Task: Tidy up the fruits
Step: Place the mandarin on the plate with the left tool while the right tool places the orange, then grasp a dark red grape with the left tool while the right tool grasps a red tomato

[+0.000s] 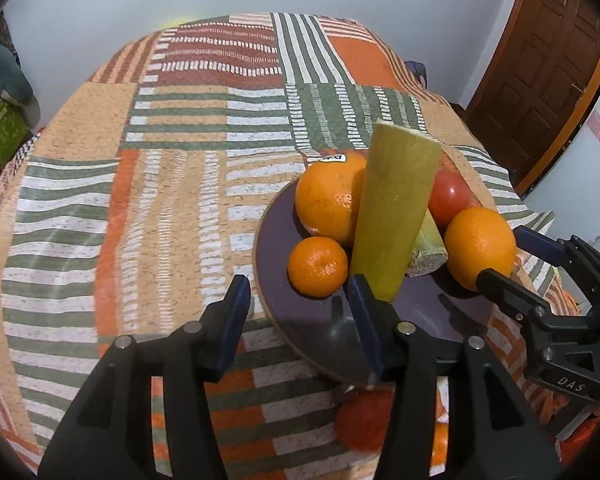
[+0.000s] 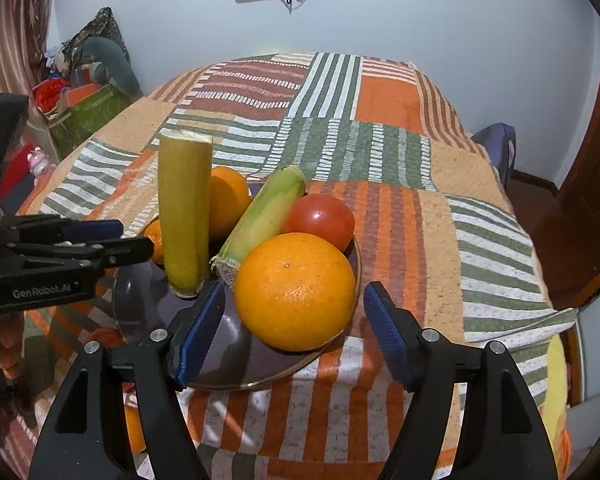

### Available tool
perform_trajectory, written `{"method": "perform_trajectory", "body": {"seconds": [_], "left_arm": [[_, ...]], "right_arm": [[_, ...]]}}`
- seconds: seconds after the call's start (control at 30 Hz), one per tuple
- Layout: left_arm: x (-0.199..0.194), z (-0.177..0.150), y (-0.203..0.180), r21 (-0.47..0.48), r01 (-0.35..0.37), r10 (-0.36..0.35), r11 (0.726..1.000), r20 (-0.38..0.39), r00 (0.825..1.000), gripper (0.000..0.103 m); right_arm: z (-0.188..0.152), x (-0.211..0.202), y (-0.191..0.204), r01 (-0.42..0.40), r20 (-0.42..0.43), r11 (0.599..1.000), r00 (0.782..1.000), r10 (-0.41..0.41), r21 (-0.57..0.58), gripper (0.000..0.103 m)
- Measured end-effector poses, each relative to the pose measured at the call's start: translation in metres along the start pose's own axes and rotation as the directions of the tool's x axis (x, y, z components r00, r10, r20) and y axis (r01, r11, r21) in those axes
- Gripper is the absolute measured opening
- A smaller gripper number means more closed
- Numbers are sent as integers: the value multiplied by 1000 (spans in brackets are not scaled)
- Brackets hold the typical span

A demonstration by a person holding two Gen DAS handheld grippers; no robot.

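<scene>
A dark purple plate (image 1: 320, 328) (image 2: 228, 356) lies on the patchwork tablecloth. It holds a large orange (image 1: 480, 246) (image 2: 296, 292), a second stickered orange (image 1: 328, 196) (image 2: 226, 204), a small mandarin (image 1: 317, 266) (image 2: 155, 242), a red tomato (image 1: 448, 196) (image 2: 320, 218), a corn piece (image 1: 428, 248) (image 2: 264, 216) and an upright yellow-green squash piece (image 1: 396, 204) (image 2: 184, 212). My left gripper (image 1: 300, 320) (image 2: 120, 236) is open and empty at the plate's near-left edge. My right gripper (image 2: 294, 332) (image 1: 504, 256) is open, its fingers either side of the large orange.
The patterned tablecloth (image 1: 160, 200) covers the whole table. A green box (image 2: 88, 116) and piled clutter stand left of the table. A brown door (image 1: 540, 80) is at the right. Another orange fruit (image 1: 364, 420) shows below the plate's near edge.
</scene>
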State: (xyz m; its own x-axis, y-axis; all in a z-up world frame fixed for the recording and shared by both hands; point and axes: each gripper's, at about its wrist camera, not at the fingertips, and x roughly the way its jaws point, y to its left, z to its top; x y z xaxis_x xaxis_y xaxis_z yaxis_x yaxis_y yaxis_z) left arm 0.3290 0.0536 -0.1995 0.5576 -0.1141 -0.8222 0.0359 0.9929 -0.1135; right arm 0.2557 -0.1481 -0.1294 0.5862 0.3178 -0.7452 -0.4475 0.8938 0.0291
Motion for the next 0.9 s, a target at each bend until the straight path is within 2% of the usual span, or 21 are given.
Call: {"method": "perform_trajectory", "body": {"seconds": [0.17,0.27,0.47,0.73,0.9], "left_arm": [[-24,-6,4,8,-10,10,1000,15,1000,51],[-42,-13,7,15,-33,32,999,31,999,56],[-76,-37,20,18,-72,71,997,45,996,57],[-104,-90,34,0,-62,62,998,12,998,57],[-112,-125,26,20,-37,37,999,-5,999,57]], "right_arm": [[-1,-14,3,-11,7,1000,1000,10,9,69],[-3,-23,7,-17,11,1000,1000,17,11,69],[-10,-41,21,-12,17,1000,1000,12,-11,69],[-20,-55,44,-38,17,999,999,39,-28,69],[-27,-57,61,-52,4,997,999,52,-48,69]]}}
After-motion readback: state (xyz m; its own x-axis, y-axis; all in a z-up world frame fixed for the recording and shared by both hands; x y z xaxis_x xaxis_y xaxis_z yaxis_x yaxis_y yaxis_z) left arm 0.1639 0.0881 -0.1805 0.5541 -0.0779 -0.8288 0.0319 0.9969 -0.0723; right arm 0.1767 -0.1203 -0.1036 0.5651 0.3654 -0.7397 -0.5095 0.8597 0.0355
